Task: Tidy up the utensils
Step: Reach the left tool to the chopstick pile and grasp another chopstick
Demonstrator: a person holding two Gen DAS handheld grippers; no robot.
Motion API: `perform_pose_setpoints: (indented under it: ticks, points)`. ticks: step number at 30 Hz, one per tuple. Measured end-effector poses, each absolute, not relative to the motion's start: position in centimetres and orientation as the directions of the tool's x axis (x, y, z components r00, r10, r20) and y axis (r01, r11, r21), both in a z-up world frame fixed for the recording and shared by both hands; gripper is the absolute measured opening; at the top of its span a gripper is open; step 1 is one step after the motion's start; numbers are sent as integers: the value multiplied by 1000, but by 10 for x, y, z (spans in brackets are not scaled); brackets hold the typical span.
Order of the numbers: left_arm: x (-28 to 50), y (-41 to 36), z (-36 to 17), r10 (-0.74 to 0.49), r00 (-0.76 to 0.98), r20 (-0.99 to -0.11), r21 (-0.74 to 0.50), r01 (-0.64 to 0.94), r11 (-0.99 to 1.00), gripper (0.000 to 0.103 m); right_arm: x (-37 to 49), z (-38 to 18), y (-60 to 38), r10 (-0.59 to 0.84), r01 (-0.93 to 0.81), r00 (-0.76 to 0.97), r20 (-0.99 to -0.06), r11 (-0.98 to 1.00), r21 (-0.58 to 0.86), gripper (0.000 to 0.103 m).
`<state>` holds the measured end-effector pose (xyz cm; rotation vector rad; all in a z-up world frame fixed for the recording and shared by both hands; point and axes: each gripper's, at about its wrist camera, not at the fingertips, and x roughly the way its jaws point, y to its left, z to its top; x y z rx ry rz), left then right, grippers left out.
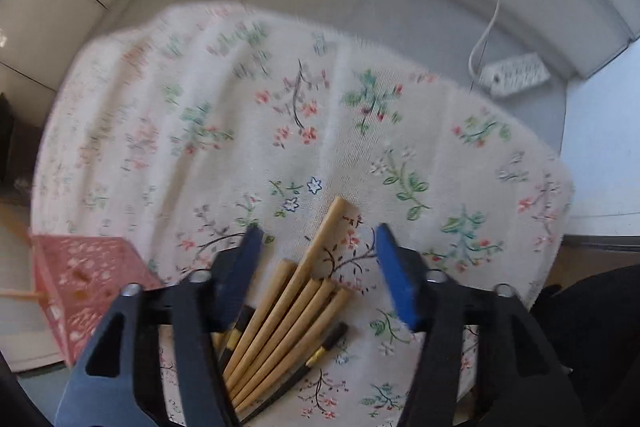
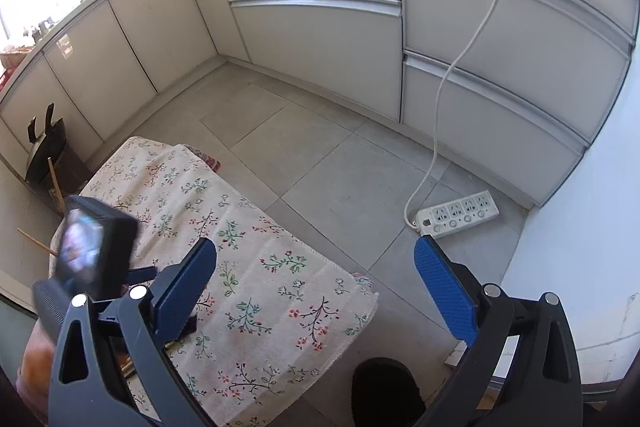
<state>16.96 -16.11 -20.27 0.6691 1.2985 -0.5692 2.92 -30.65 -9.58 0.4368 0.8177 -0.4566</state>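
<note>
Several wooden chopsticks [image 1: 288,315] lie fanned out on a floral cloth [image 1: 240,115], with a black chopstick with a gold band [image 1: 320,355] beside them. My left gripper [image 1: 318,231] points down over them. Its blue pads [image 1: 244,267] stand apart on either side of the bundle, and neither touches it. My right gripper [image 2: 316,283] hangs open and empty above the cloth's [image 2: 280,287] near right corner. The left gripper's camera body [image 2: 92,247] shows at the left of the right wrist view.
A pink perforated basket [image 1: 80,287] stands at the cloth's left edge with a wooden stick poking from it. A white power strip [image 2: 456,215] and its cord lie on the tiled floor to the right. Cabinets line the back; a dark wok [image 2: 44,147] is at the left.
</note>
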Motion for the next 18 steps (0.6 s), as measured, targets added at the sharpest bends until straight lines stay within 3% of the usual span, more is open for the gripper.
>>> perform_pose_setpoints:
  ticks: [4,6,8,18]
  points:
    - [183,-168,-219,25,133,-991,115,729,674,40,34,-107,-318,-139,560,571,-809,787,260,96]
    - [187,-167,-218,3,112,-994,84,728,681,23,37,-114,-322,-82,568,555,-828,765,305,96]
    - [191,-166,-218,2,105,-994,78,726,683,15,40,-118,-322,-54,573,542,-839,753,322,96]
    - [173,-124,-184,-92,180,-979,53,667,743,13,51,-128,-303,26,552,509,-860,757,349,96]
